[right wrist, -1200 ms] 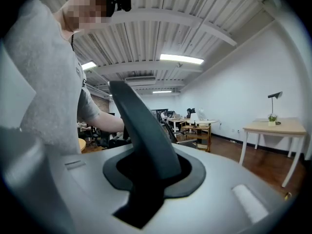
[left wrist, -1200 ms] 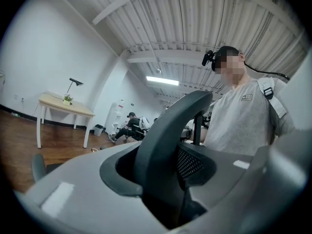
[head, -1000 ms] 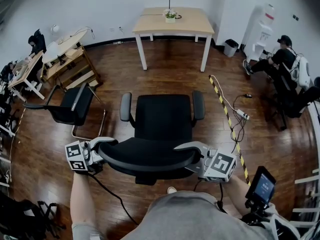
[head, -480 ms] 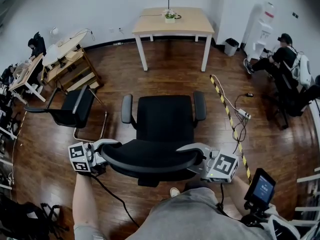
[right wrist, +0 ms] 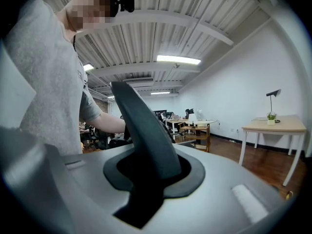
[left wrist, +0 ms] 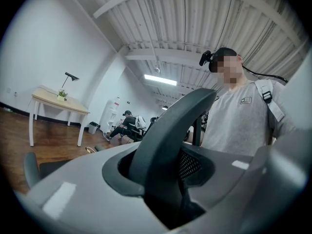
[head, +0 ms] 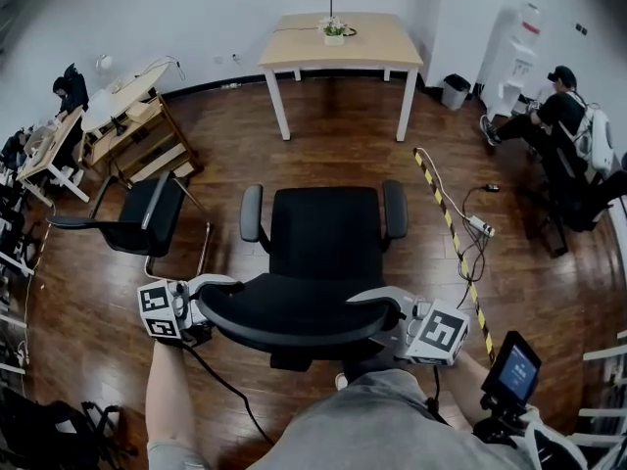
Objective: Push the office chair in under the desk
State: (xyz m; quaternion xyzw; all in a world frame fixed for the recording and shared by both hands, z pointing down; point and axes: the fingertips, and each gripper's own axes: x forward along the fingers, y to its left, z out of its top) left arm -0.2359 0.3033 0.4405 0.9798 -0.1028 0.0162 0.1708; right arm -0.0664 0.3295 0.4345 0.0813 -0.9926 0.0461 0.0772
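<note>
Your left tongs clenched on the backrest rim of the office chair, jaws just tightening, right tongs clenched on its other end, both placed as before, chair well short of the worktop beyond.

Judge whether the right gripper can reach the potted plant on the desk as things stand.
Probably not. The right gripper is clamped on the office chair's backrest, and the potted plant sits on the desk, far away across the floor.

Two tools, one water dispenser, one bin
</note>
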